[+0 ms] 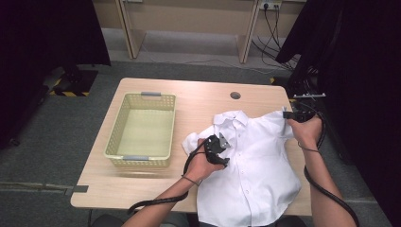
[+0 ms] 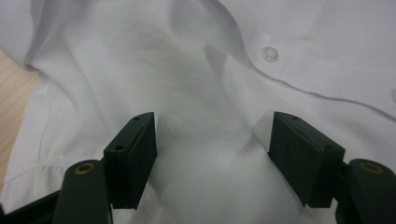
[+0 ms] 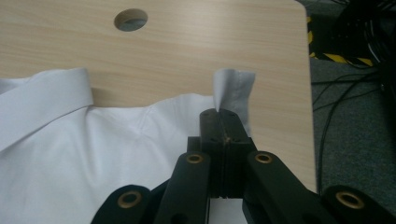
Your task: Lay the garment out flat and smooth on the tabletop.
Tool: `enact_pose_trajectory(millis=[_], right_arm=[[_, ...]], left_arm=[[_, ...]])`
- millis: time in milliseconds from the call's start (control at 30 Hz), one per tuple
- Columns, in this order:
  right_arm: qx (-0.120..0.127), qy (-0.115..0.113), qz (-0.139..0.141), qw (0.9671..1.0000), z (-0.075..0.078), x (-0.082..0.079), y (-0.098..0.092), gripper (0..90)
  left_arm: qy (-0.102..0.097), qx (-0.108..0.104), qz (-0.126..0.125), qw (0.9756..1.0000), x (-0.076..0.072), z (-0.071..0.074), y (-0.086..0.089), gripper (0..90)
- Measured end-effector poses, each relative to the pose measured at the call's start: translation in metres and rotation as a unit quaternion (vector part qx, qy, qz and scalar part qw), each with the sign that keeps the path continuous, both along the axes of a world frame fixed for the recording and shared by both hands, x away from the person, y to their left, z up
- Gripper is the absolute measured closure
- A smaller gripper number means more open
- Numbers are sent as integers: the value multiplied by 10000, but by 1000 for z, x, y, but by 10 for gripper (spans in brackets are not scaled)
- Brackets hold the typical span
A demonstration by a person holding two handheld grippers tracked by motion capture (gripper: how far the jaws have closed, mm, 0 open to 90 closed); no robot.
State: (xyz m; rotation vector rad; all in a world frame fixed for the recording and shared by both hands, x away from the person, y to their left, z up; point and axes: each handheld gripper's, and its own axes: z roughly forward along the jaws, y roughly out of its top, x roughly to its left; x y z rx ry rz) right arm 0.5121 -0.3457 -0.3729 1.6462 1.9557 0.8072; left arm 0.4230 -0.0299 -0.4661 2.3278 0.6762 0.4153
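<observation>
Centrally on the wooden bench (image 1: pixel 142 189) lies a white shirt (image 1: pixel 255 165). Left gripper (image 2: pixel 212 154) rests on its chest, jaws apart. Right gripper (image 3: pixel 223 114), jaws clamped together, pinches the right sleeve cuff (image 3: pixel 236 84).

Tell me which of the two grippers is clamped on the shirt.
The right gripper, shut on the shirt's sleeve edge. The left gripper stands open over the fabric.

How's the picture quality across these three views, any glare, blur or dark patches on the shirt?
High view: even light, the white shirt bright but readable, black curtains at both sides swallowing detail. Left gripper view: soft focus, grey shadow on cloth between the open left gripper. Right gripper view: the table sharp, the shut right gripper dim and blurred.
</observation>
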Motion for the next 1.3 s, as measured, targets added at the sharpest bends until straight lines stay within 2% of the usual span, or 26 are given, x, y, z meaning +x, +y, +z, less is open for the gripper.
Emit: enact_pose_trajectory(millis=[133,167,300,367,433,533,600,700,767,833,967,1033,1300], right_arm=[[-45,3,-180,9998,0,-4,-12,898],[-100,71,-221,9997,-2,-5,-14,897],[-353,513,-205,9978,-21,-6,-18,875],[-384,751,-155,9963,-32,-7,-20,821],[-516,740,-195,9957,-36,-9,-21,757],[-448,547,-189,9973,-32,-16,-22,714],[-399,479,-77,9980,-29,-22,-21,701],[-306,668,183,9971,-34,-31,-17,670],[-331,852,378,9951,-42,-37,-13,651],[-251,1008,495,9934,-51,-42,-10,633],[-237,1030,541,9929,-61,-48,-7,621],[-340,1019,564,9926,-64,-49,-7,620],[-422,1093,581,9914,-72,-58,-11,625]], left_arm=[[8,-11,-12,10000,0,0,-1,314],[14,-6,-15,10000,0,0,-2,314],[12,16,-30,10000,1,1,-2,315],[15,6,-15,10000,1,1,-2,314],[23,-13,-4,10000,1,1,-1,314],[16,-39,31,10000,2,2,1,314],[21,-66,50,10000,2,3,3,313],[28,-76,90,9999,3,3,7,312],[25,-117,133,9998,3,4,9,312],[26,-108,163,9998,4,4,11,312],[36,-82,194,9998,6,3,12,312],[49,-56,202,9998,7,3,13,313],[86,7,266,9996,13,3,17,318]])
